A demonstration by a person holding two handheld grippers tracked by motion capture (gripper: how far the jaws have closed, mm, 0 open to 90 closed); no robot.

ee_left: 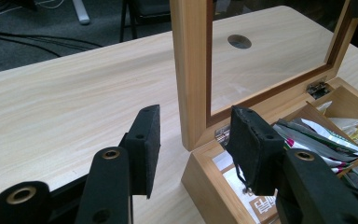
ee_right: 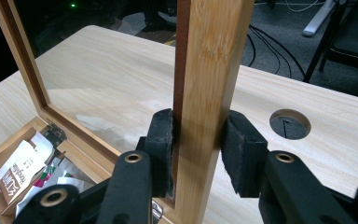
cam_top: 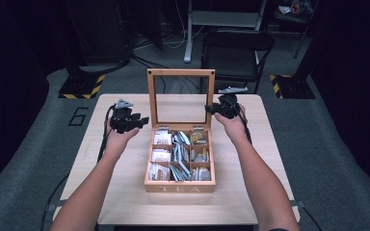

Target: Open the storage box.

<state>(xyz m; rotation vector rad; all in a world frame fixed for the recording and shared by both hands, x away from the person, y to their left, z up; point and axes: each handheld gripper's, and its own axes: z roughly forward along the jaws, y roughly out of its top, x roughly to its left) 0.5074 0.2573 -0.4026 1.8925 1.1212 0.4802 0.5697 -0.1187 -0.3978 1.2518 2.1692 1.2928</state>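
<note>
Tabletop centre: your right gripper [ee_right: 198, 154] pinches the lid [ee_right: 209, 70] frame; left gripper [ee_left: 193, 144] gapes empty; releasing could slam it.

A light wooden table [cam_top: 125, 192] with a round cable hole [ee_right: 290, 124] in its top stands on grey carpeted floor [cam_top: 24, 159] — a number is marked on the carpet to the left. Behind the table sits a black folding chair [cam_top: 236, 48], and beyond it a pale metal stand base [cam_top: 221, 21]. Two black floor plates edged in yellow-and-black hazard tape [cam_top: 82, 86] flank the scene, with loose cables [cam_top: 144, 60] trailing between — the surrounding room lies in darkness.
</note>
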